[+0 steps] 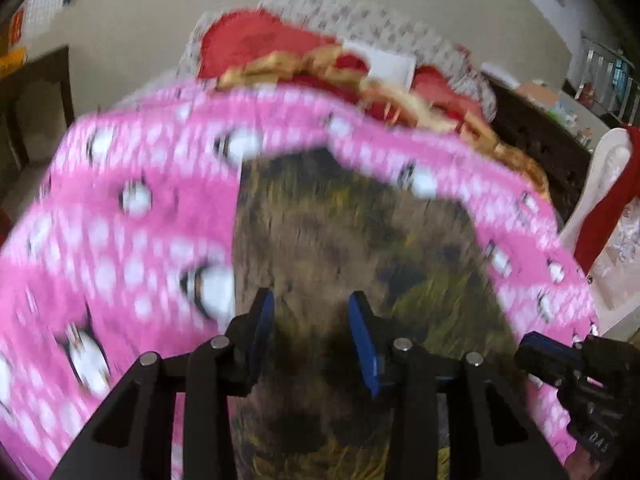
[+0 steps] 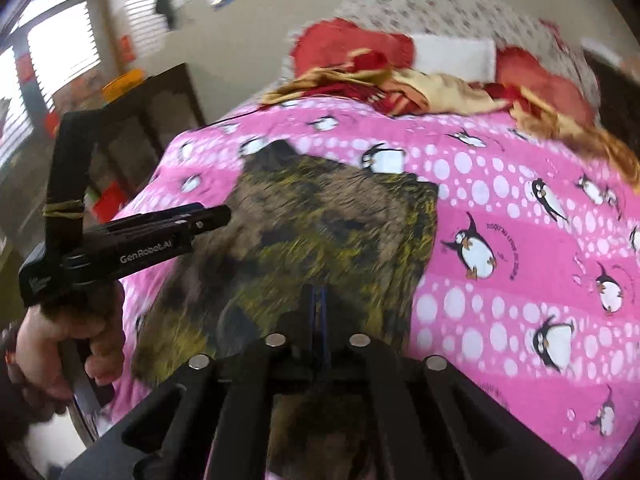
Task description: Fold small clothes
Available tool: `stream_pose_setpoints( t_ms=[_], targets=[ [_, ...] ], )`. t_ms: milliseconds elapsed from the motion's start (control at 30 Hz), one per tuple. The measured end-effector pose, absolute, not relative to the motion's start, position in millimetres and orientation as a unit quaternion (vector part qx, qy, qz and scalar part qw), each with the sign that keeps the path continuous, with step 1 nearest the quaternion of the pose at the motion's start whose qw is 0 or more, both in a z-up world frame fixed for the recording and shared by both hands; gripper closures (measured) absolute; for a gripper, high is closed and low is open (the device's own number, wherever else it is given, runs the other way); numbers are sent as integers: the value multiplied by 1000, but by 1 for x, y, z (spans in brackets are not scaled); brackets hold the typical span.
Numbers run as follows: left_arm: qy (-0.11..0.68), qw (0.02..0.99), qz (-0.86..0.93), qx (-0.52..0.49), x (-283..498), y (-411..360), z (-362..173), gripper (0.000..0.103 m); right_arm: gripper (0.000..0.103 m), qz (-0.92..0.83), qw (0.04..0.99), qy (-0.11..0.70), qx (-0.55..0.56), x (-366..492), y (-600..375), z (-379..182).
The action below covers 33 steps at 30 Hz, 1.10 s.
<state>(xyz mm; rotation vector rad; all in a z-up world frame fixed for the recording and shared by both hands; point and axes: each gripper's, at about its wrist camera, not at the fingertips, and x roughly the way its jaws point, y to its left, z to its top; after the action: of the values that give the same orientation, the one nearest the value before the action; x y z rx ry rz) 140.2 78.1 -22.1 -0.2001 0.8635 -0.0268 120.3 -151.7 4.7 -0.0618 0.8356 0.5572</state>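
A bed is seen from two cameras mounted on hand-held grippers, both views blurred by motion. The bed is covered by a pink sheet [image 2: 520,208] printed with white dots and penguins. Spread on the sheet, near the middle of both views, is a small garment [image 2: 320,232] in a mottled brown, olive and black pattern, lying mostly flat with its far edge pointing toward the head of the bed. In the left wrist view, the left hand-held gripper [image 1: 312,334] is seen just above the near part of the garment [image 1: 340,240], its two blue-padded fingers set apart with a clear gap between them and nothing held in that gap. In the right wrist view, the right hand-held gripper [image 2: 318,312] is seen with its blue fingers pressed together into a thin line over the near edge of the garment; whether cloth is pinched between them cannot be told. The left hand-held gripper [image 2: 216,216] is also seen there, at the left edge of the garment, gripped by the person's left hand [image 2: 60,344]. At the far end of the bed, a heap of red and gold cloth [image 2: 420,80] is piled beyond the garment, in front of a white patterned pillow [image 2: 440,12].
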Motion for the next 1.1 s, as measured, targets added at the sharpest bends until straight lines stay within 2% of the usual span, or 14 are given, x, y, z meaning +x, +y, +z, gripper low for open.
stream_pose_setpoints(
  t_ms=[133, 200, 267, 333, 367, 400, 433, 500, 533, 600, 800, 1100],
  targets=[
    [428, 900, -10, -79, 144, 73, -24, 61, 103, 249, 852, 458, -41, 123, -151, -38],
    [437, 894, -14, -98, 140, 77, -10, 56, 103, 245, 856, 455, -7, 120, -161, -25],
    [440, 893, -7, -89, 130, 76, 3, 32, 103, 222, 870, 440, -6, 110, -173, -7],
    [433, 898, 9, -73, 108, 70, 15, 16, 103, 205, 883, 421, -16, 100, -179, 9],
    [428, 901, 14, -70, 93, 66, 22, 7, 100, 197, 889, 413, -21, 90, -184, 20],
    [431, 900, 14, -72, 80, 62, 27, 2, 93, 192, 890, 412, -24, 82, -187, 27],
    [439, 895, 13, -76, 69, 58, 30, 0, 87, 186, 891, 413, -24, 73, -190, 33],
    [460, 884, 24, -72, 52, 52, 33, 0, 60, 172, 891, 420, -25, 50, -192, 44],
    [460, 884, 31, -72, 43, 50, 35, 0, 54, 169, 891, 420, -26, 44, -193, 47],
    [451, 889, 38, -68, 28, 46, 40, 0, 35, 173, 889, 424, -30, 19, -191, 52],
    [448, 892, 51, -33, 0, 28, 49, 0, 27, 172, 880, 439, -57, -19, -183, 43],
    [445, 894, 58, -11, -13, 10, 58, 0, 27, 162, 890, 425, -30, -43, -201, 56]
  ],
)
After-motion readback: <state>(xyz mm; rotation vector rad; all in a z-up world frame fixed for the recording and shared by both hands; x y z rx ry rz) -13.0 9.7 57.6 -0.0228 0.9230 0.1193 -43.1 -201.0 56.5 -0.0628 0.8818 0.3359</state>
